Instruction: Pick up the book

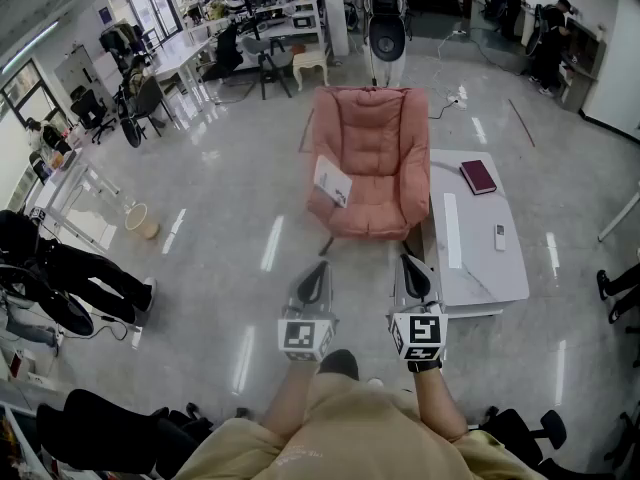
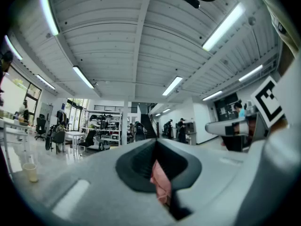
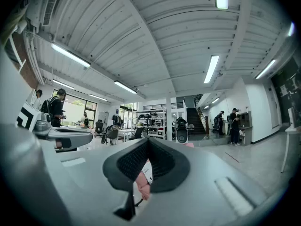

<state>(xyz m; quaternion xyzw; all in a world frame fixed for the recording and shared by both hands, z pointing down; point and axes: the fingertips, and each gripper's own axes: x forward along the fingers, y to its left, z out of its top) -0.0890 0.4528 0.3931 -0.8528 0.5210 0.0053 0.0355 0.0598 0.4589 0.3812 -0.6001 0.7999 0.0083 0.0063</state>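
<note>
A dark red book point(image 1: 478, 176) lies flat at the far end of a low white table point(image 1: 480, 268), to my right front. A white booklet point(image 1: 332, 180) leans on the left arm of a pink armchair point(image 1: 368, 158) straight ahead. Both grippers are held level at my waist, well short of the chair and table. My left gripper point(image 1: 318, 268) is shut and empty, and my right gripper point(image 1: 408, 261) looks shut and empty too. Through the left gripper point(image 2: 156, 142) jaws a sliver of the pink armchair point(image 2: 161, 182) shows. Through the right gripper point(image 3: 148, 141) jaws the booklet point(image 3: 147, 171) shows.
A remote point(image 1: 500, 236) and a long white strip point(image 1: 452, 230) also lie on the table. A black-and-white machine on a stand point(image 1: 386, 28) is behind the armchair. Seated people and office chairs point(image 1: 60, 278) line the left side, with a small bucket point(image 1: 141, 218) on the floor.
</note>
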